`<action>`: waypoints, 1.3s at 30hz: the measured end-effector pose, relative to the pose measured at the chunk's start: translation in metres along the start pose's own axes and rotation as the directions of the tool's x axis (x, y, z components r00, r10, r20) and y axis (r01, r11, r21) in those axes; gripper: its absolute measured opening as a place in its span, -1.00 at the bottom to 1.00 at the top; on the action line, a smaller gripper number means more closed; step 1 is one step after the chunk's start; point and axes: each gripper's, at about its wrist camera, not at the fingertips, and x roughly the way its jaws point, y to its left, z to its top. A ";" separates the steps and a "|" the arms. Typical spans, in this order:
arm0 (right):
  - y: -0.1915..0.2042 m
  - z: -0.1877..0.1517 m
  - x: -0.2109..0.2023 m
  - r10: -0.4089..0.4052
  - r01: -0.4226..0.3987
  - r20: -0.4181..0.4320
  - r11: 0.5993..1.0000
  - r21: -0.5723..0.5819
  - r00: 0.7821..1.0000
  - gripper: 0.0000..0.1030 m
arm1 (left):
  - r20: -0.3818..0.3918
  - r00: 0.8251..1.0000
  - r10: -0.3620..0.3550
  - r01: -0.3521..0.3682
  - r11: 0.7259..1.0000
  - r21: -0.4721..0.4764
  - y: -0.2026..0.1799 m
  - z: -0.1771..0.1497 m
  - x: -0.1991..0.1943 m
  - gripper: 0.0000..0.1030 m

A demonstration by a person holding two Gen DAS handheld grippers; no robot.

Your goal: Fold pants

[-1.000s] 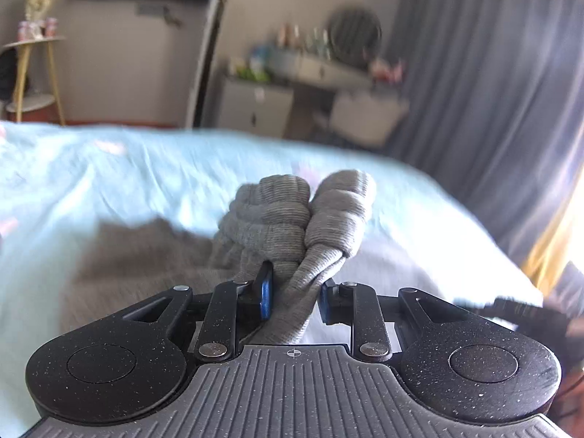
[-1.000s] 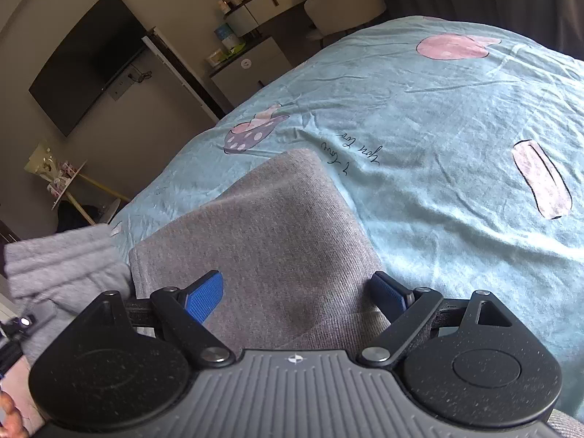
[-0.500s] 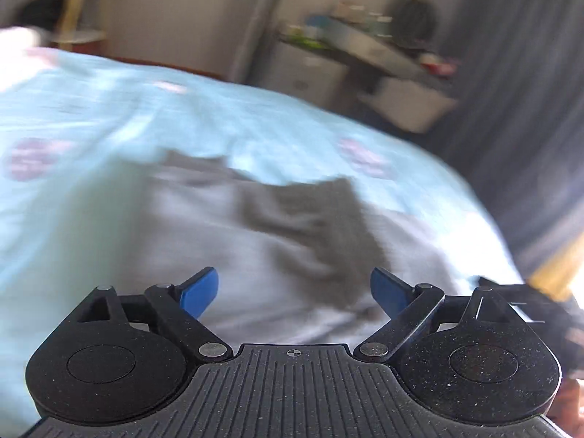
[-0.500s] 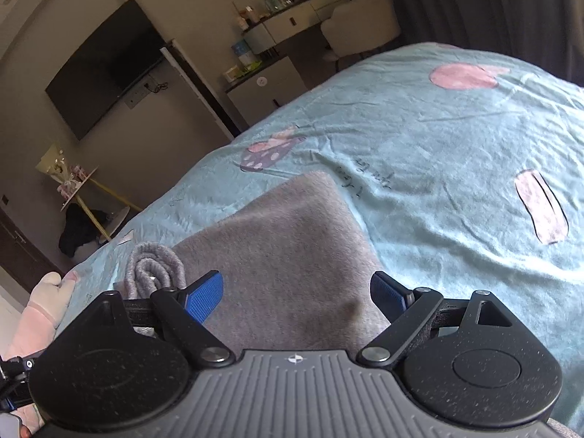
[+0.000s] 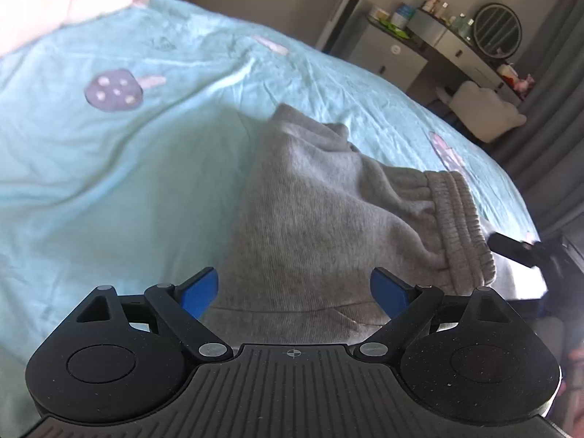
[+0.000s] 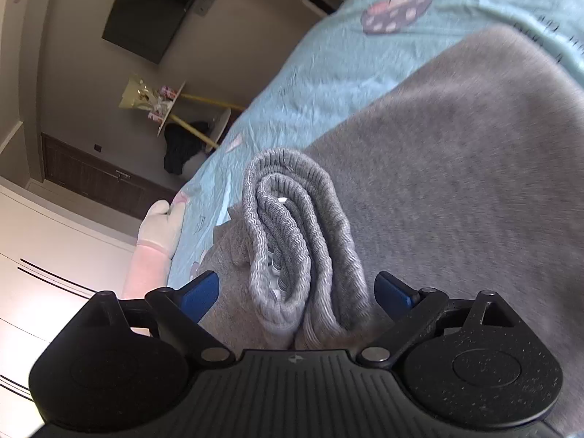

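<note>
The grey knit pants [image 5: 310, 226] lie folded on the light blue bedsheet [image 5: 120, 168], ribbed cuffs [image 5: 460, 219] at the right of the pile. My left gripper [image 5: 294, 292] is open and empty just above the near edge of the pants. In the right wrist view the ribbed cuffs [image 6: 295, 241] lie bunched on the grey fabric [image 6: 456, 182]. My right gripper [image 6: 295, 292] is open, its blue pads either side of the cuffs without closing on them. The right gripper's tip [image 5: 511, 248] shows at the pants' right side.
A pink plush toy [image 6: 160, 233] lies at the bed's edge. A dresser with a round mirror [image 5: 496, 29] and a pale chair [image 5: 485, 113] stand beyond the bed. A wall TV [image 6: 153, 11] and a small gold-legged side table [image 6: 171, 109] stand on the other side.
My left gripper let go of the cuffs, opened and pulled back over the folded pile. The cuffs now lie on the pants. My right gripper moved in around them, still open.
</note>
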 end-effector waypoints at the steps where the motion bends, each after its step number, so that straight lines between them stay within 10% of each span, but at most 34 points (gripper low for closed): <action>1: 0.004 0.002 0.008 -0.018 0.018 -0.023 1.000 -0.022 1.000 0.80 | -0.010 1.000 0.003 -0.003 1.000 -0.014 0.002 0.001 0.004 0.80; 4: 0.016 0.002 0.024 -0.060 0.056 -0.043 0.995 -0.082 0.997 0.75 | -0.025 1.000 0.013 -0.014 0.998 -0.059 0.008 0.001 0.010 0.78; 6: 0.024 0.002 0.029 -0.101 0.096 -0.028 0.987 -0.128 0.995 0.02 | -0.030 0.999 0.013 -0.015 0.997 -0.075 0.010 0.001 0.011 0.78; 12: 0.046 -0.010 0.022 -0.155 0.160 0.041 0.953 -0.258 0.987 -0.19 | -0.026 0.999 0.021 -0.023 0.995 -0.093 0.012 0.000 0.013 0.78; 25: 0.081 0.000 -0.074 0.026 0.057 0.307 0.965 -0.257 0.951 -0.27 | 0.017 0.991 -0.135 0.135 0.991 0.010 -0.002 -0.004 0.000 0.78; 39: -0.008 -0.025 -0.085 -0.292 0.327 0.219 0.934 -0.142 0.931 0.06 | -0.136 0.990 -0.040 0.054 0.993 0.101 -0.026 -0.008 0.026 0.79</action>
